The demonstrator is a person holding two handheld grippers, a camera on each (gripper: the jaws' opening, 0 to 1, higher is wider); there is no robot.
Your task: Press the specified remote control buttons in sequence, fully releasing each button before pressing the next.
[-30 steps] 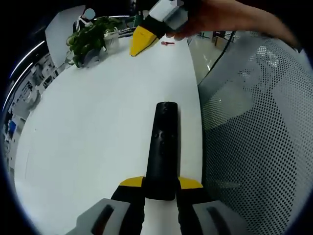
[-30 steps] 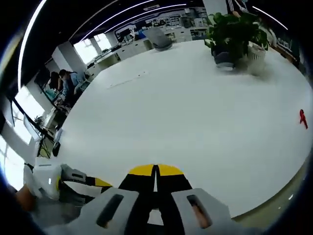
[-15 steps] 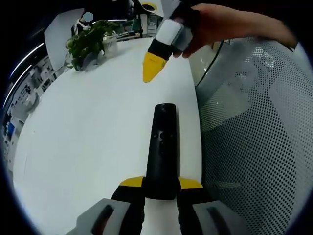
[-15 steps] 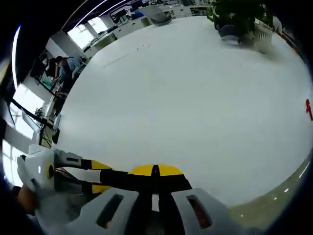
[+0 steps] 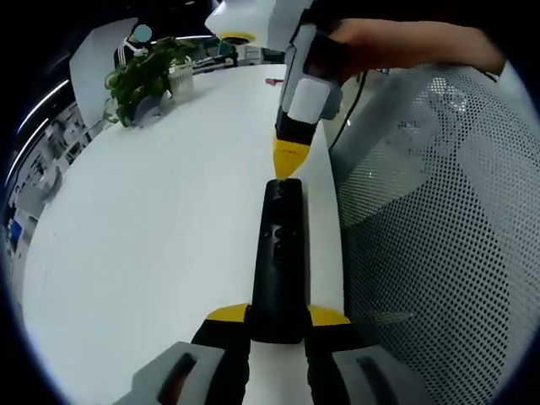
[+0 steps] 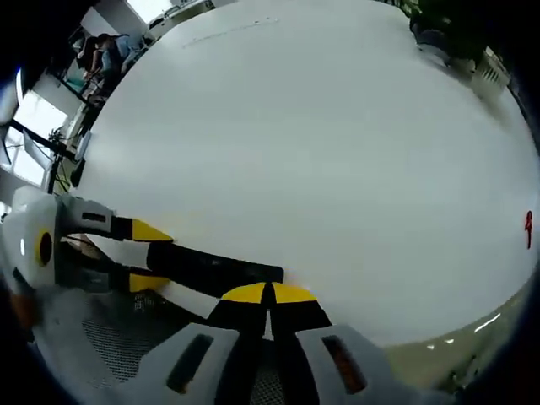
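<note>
A black remote (image 5: 278, 253) lies lengthwise between my left gripper's (image 5: 278, 314) yellow-tipped jaws, which are shut on its near end above the white table (image 5: 152, 228). My right gripper (image 5: 289, 160), held by a person's hand (image 5: 380, 42), comes down from above with its jaws shut. Its tip sits right at the remote's far end, and I cannot tell if they touch. In the right gripper view, my right gripper (image 6: 268, 294) hovers over the end of the remote (image 6: 211, 268), and the left gripper (image 6: 139, 256) holds the other end at the left.
A potted plant (image 5: 143, 72) stands at the table's far left corner, and a small red item (image 6: 527, 224) lies on the table. A perforated grey chair back (image 5: 439, 219) runs along the table's right edge. People sit in the distance (image 6: 101, 55).
The right gripper has swung down from the far part of the table to the remote's far end. The left gripper keeps the remote still.
</note>
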